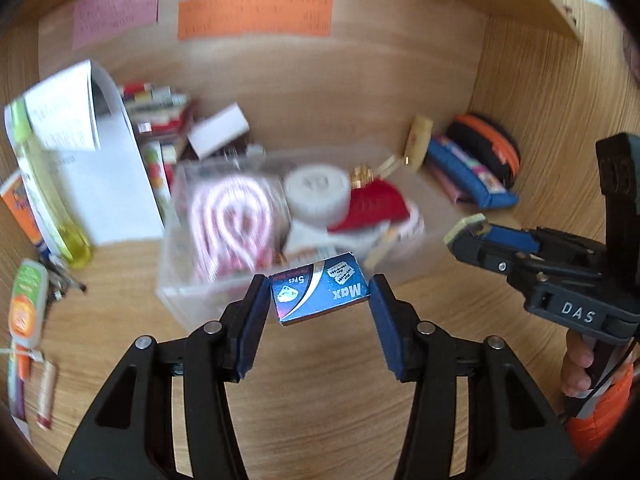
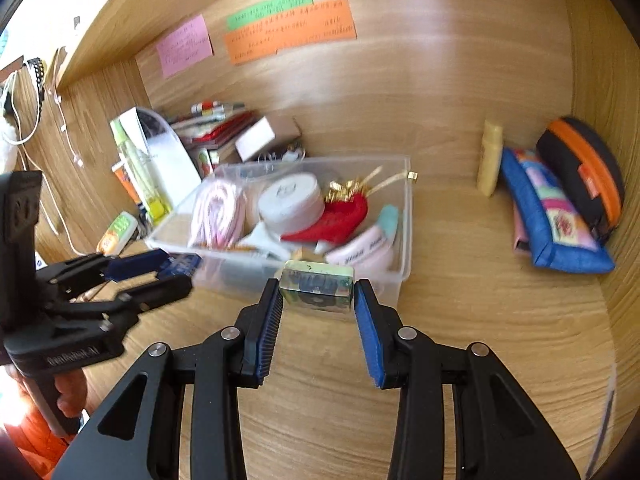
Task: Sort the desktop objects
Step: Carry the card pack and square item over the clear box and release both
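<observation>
My left gripper (image 1: 319, 292) is shut on a small blue "Max" razor-blade box (image 1: 319, 290) and holds it above the desk, in front of a clear plastic bin (image 1: 176, 292). My right gripper (image 2: 317, 294) is shut on a small pale green flat case (image 2: 317, 289), just before the bin's (image 2: 404, 216) near wall. The bin holds a pink coiled cable (image 2: 218, 216), a white round tape roll (image 2: 291, 200), a red item (image 2: 340, 220) and a pink tube (image 2: 360, 248). Each gripper shows in the other's view: the right one (image 1: 466, 232) and the left one (image 2: 176, 268).
At the left stand a green bottle (image 1: 48, 184), white paper (image 1: 116, 176), small boxes (image 1: 160, 112) and an orange-green case (image 1: 26, 300). At the right lie a blue pouch (image 2: 556, 224), an orange-black case (image 2: 580, 172) and a yellow tube (image 2: 490, 158). Coloured notes (image 2: 288, 28) hang on the back wall.
</observation>
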The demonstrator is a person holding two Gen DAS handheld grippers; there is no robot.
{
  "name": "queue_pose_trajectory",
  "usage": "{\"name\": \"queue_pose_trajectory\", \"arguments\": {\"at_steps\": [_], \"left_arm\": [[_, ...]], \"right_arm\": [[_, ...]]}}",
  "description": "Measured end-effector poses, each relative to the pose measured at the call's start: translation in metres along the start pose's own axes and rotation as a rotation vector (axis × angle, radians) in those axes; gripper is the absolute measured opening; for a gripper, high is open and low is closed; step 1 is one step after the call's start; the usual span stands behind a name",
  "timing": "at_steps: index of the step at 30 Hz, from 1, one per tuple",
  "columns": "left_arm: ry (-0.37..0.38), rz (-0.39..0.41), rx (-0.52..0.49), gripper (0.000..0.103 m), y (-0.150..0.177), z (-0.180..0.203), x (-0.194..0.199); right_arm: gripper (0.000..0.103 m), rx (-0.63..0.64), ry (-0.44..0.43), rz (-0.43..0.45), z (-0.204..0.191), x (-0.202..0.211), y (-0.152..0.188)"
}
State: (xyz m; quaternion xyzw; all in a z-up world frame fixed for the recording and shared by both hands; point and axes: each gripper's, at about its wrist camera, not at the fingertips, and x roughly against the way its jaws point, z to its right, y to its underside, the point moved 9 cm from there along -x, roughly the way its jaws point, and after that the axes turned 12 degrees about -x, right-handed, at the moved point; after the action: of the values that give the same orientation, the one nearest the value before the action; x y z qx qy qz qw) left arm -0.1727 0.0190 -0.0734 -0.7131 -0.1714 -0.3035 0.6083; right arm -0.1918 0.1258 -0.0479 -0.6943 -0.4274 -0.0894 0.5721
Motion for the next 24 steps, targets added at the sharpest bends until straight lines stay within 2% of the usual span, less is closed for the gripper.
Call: {"name": "queue_pose_trajectory", "arguments": {"at_steps": [9, 15, 24], "left_arm": [[-0.049, 0.057, 0.008, 0.05, -0.026, -0.027, 0.006], [-0.062, 0.066, 0.003, 0.051, -0.035, -0.035, -0.003], [-0.022, -0.03, 0.044, 0.051, -0.01, -0.049, -0.046]], "right_arm": [[0.034, 0.026, 0.009, 0.048, -0.005, 0.001, -0.026], [0.034, 0.066, -0.006, 0.038, -0.02, -0.012, -0.036], [0.034, 0.08, -0.017, -0.07, -0.032, -0.062, -0.018]]}}
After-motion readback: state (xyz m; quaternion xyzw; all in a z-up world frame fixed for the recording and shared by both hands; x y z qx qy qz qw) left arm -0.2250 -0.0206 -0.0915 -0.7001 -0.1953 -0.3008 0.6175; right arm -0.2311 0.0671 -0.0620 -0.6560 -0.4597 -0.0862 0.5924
